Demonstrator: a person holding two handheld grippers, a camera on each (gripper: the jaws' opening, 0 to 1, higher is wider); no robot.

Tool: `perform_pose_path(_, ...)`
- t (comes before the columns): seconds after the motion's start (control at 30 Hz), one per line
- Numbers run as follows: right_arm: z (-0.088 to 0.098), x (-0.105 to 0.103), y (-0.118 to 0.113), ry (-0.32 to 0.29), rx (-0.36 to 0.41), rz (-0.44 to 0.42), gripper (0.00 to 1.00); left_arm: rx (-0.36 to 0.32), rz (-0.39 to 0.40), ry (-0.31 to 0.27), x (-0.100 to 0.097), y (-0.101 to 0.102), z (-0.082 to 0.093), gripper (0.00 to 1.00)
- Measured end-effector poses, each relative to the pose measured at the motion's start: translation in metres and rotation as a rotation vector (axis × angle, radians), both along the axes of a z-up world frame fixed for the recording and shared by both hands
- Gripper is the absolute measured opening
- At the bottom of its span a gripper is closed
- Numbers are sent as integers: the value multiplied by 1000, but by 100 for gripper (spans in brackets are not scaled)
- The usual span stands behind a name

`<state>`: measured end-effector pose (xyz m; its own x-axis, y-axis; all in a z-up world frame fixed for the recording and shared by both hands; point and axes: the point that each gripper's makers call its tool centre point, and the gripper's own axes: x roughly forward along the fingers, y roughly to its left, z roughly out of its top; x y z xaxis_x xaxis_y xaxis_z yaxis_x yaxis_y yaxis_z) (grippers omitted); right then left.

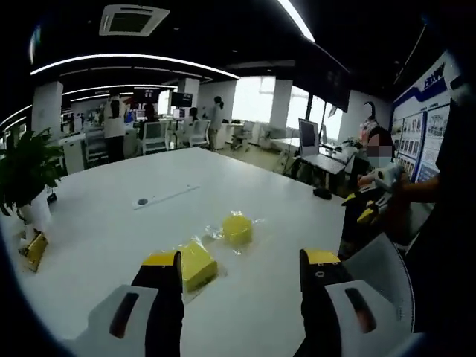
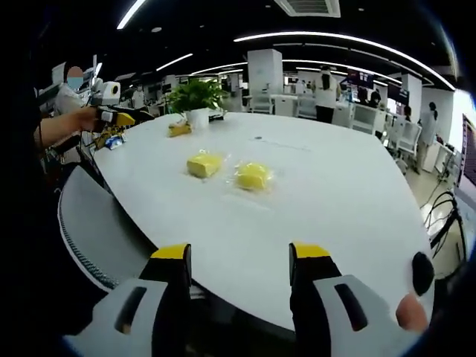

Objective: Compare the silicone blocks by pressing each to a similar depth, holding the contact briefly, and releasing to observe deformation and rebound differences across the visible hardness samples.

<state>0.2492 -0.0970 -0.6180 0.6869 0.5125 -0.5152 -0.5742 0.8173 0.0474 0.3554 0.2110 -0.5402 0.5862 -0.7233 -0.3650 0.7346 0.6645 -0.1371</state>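
left gripper (image 1: 242, 275) jaws spread, near square block (image 1: 195, 264) just ahead-left | round block (image 1: 237, 227) beyond | right gripper (image 2: 239, 271) spread, off the table (image 2: 335, 193) edge

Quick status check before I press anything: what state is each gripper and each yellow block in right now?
Left gripper: open, empty, above the table, off the blocks.
Right gripper: open, empty, back at the table edge.
Square block: flat on the table, in clear wrap, untouched.
Round block: flat on the table, in clear wrap, untouched, apart from the square one.
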Motion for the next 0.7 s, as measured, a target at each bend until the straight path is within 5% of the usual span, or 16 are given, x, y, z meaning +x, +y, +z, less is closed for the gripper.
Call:
perform_pose_path(0.23, 4, -3, -2, 4, 19, -8, 44, -7, -25, 30, 42, -34, -5, 57)
perform_pose_path(0.4, 14, 0, -1, -17, 45, -26, 46, -126, 6, 116, 74, -60, -9, 57)
perform_pose_path(0.5, 18, 1, -1, -26, 45, -27, 47, -100, 17, 115, 92, -70, -20, 57)
perform_pose_path(0.7, 22, 1, -7, -33, 47, -43, 47, -55, 59, 248, 111, -86, -63, 50)
